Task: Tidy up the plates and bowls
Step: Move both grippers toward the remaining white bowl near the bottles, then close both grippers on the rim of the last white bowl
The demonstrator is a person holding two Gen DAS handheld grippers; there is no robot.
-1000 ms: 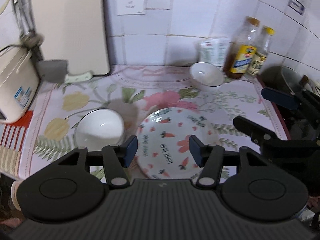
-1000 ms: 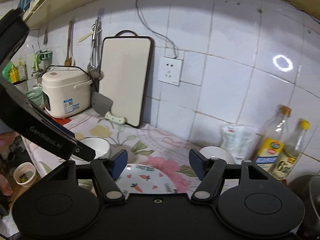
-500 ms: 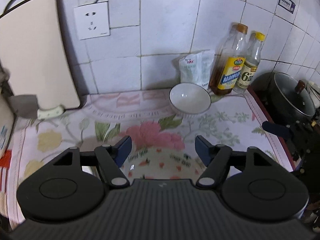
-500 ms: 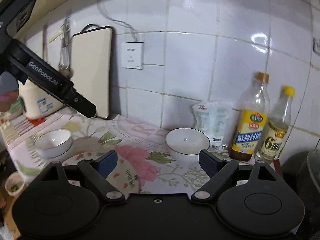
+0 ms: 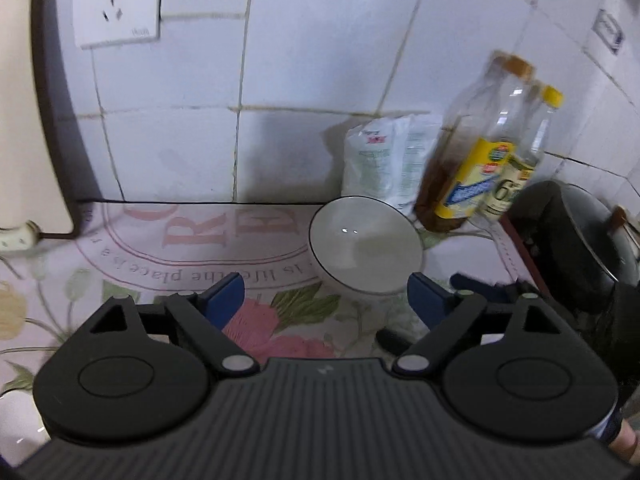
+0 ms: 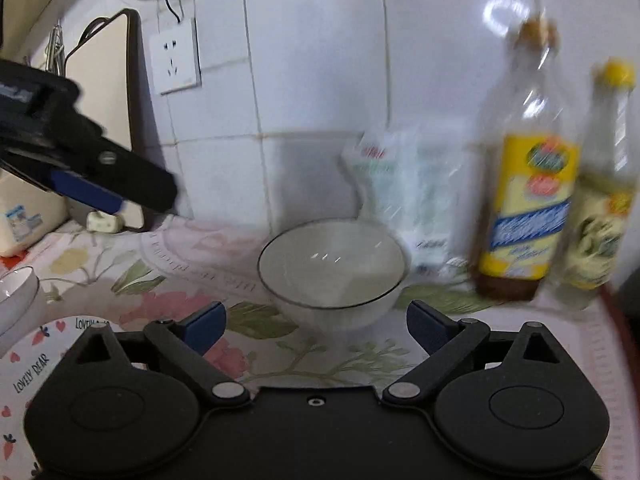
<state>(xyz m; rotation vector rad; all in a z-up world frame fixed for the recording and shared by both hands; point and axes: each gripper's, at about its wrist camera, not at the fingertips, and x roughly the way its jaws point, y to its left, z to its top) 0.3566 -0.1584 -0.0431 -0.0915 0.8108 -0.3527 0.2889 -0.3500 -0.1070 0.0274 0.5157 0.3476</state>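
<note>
We are closing in on the bowl [image 6: 334,268], which is sitting on the floral mat just in front of the white pouch [image 5: 390,162] and left of the two bottles [image 6: 524,208]. Both the right gripper [image 6: 316,326] and the left gripper [image 5: 326,298] have just been opening their jaws and are standing wide, holding nothing; the bowl is lying just ahead, untouched. Next, we judge, one gripper needs to straddle the rim and pinch it, then carry it left toward the plate [image 6: 36,364].

A flowered cloth [image 6: 320,352] covers the counter. On it: a white bowl [image 6: 334,268] at centre, two bottles [image 6: 524,200] (blurred) right, a patterned plate [image 6: 28,368] lower left.
</note>
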